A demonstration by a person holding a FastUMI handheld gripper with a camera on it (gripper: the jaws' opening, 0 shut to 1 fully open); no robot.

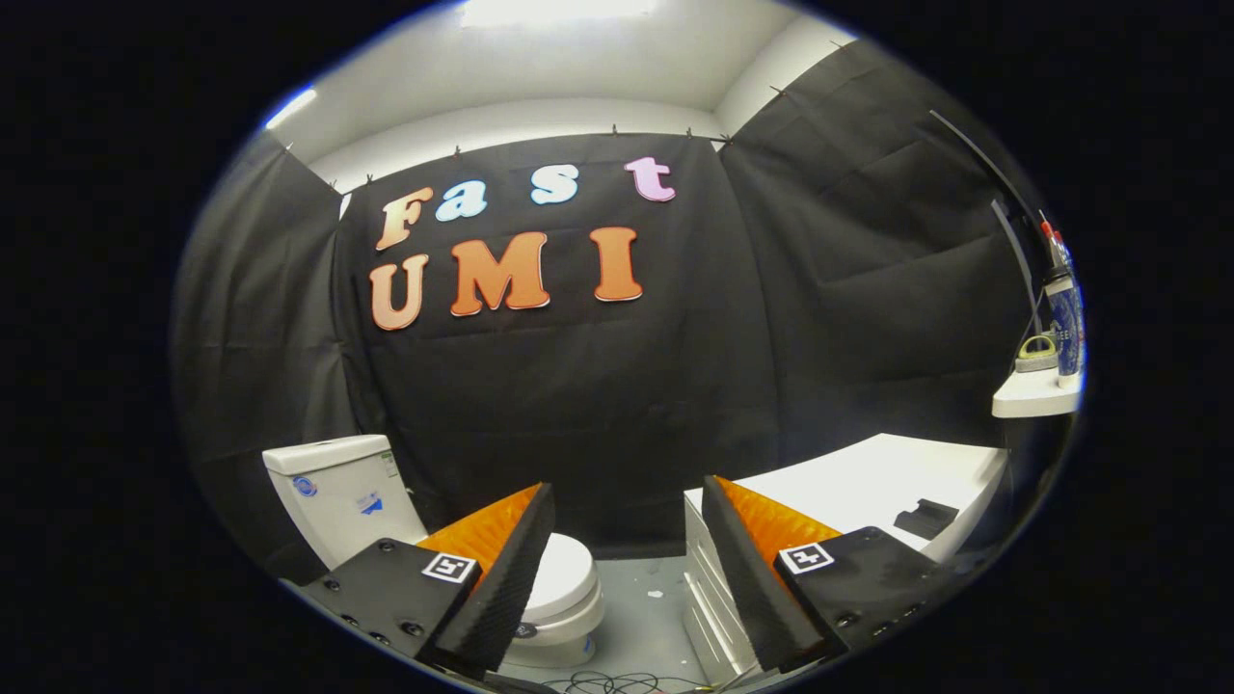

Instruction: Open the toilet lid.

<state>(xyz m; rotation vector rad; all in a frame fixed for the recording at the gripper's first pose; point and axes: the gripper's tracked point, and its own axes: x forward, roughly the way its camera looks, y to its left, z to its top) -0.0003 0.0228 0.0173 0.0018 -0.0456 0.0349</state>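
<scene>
Two fingers (501,569) of my gripper (627,569) stand wide apart, holding nothing, with the toilet (569,588) and its closed lid (564,569) low beyond the left one.

Rides gripper; faces booth wall (578,405)

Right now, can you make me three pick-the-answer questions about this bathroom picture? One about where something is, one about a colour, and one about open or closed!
1. Where is the toilet?
A. Behind the left finger
B. On the white cabinet
C. On the shelf

2. What colour are the finger pads?
A. Green
B. Orange
C. Pink

3. How is the toilet lid?
A. Up
B. Down
C. Missing

Answers: 1 A, its bowl peeks out past the left finger, tank beyond. 2 B, both inner faces are orange. 3 B, it lies flat on the bowl; the gripper is open, holding nothing.
</scene>
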